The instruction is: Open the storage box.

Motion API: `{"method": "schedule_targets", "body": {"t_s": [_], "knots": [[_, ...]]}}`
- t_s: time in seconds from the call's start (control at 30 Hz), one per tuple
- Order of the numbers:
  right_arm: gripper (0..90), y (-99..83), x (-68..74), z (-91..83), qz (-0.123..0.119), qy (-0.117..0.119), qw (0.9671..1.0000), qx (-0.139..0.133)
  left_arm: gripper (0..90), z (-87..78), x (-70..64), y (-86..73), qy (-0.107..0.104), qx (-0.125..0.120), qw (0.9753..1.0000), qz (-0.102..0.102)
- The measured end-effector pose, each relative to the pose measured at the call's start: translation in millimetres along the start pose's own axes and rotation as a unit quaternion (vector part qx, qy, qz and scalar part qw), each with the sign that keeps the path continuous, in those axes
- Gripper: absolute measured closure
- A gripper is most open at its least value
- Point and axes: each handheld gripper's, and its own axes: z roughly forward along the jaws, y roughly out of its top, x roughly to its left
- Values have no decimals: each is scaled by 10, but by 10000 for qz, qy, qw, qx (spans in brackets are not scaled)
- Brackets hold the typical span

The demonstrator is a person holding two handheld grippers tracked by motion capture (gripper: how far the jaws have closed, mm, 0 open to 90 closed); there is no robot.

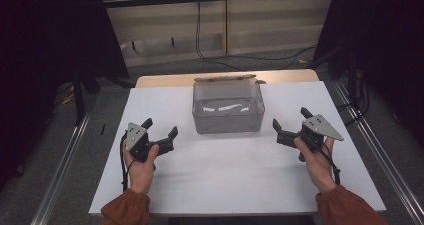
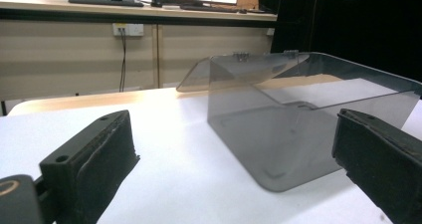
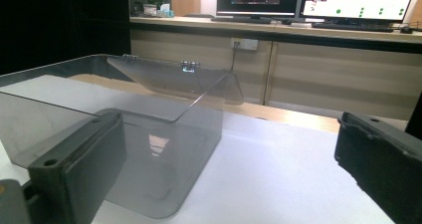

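Both the left claw (image 1: 161, 129) and the right claw (image 1: 290, 119) gape wide and empty, flanking the clear plastic box (image 1: 228, 110) at the middle of the white counter (image 1: 220, 170); its hinged lid (image 1: 226, 78) is thrown back behind it. It looks light, stiff and slick; I'd pinch a thin side wall at the rim, gently, lest it skid or flex.
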Motion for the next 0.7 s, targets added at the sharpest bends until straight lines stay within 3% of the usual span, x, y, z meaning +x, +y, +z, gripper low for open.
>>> {"method": "schedule_targets", "body": {"t_s": [0.23,0.53,0.6,0.7], "knots": [[0,-36,-36,-96,26,-80,10000,-15,30,-116,5,-19,146,-107,9998,-71],[0,-69,-67,-227,33,-89,9999,-45,30,-202,-9,-78,55,35,10000,46],[0,-81,-76,-261,33,-90,9999,-28,30,-219,1,-85,82,6,10000,-16],[0,-105,-97,-299,158,-89,9998,-10,30,-251,11,-98,89,28,10000,3]]}}
